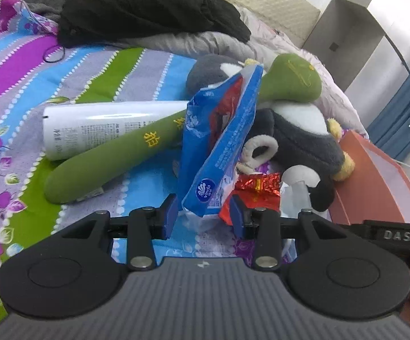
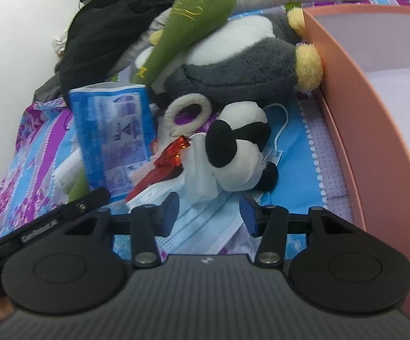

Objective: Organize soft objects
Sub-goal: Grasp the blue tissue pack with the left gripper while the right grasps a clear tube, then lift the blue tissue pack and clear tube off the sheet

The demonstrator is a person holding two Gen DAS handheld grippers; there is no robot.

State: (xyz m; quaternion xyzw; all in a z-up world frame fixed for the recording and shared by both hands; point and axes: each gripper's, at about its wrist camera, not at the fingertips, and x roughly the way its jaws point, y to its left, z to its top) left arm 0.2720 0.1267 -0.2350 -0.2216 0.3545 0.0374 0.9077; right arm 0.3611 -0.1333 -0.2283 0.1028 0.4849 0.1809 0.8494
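A blue tissue pack (image 1: 222, 130) stands tilted on the striped bedsheet (image 1: 34, 85), and its lower end sits between the pads of my left gripper (image 1: 204, 215). The jaws are open, with a narrow gap at the left pad. A red foil wrapper (image 1: 257, 185) lies by the right pad. Behind are a green plush club (image 1: 125, 153) and a grey-and-white plush (image 1: 298, 133). My right gripper (image 2: 209, 214) hangs open over a light-blue face mask (image 2: 205, 223), just short of a small black-and-white plush (image 2: 239, 147). That view also shows the tissue pack (image 2: 111, 136) and the red wrapper (image 2: 173, 153).
A white tube (image 1: 91, 124) lies under the club. A salmon box (image 2: 375, 113) stands open at the right bed edge. A black garment (image 1: 148, 5) and grey bedding pile up at the back. A hair tie (image 1: 54, 53) and a white cable (image 2: 282, 121) lie on the sheet.
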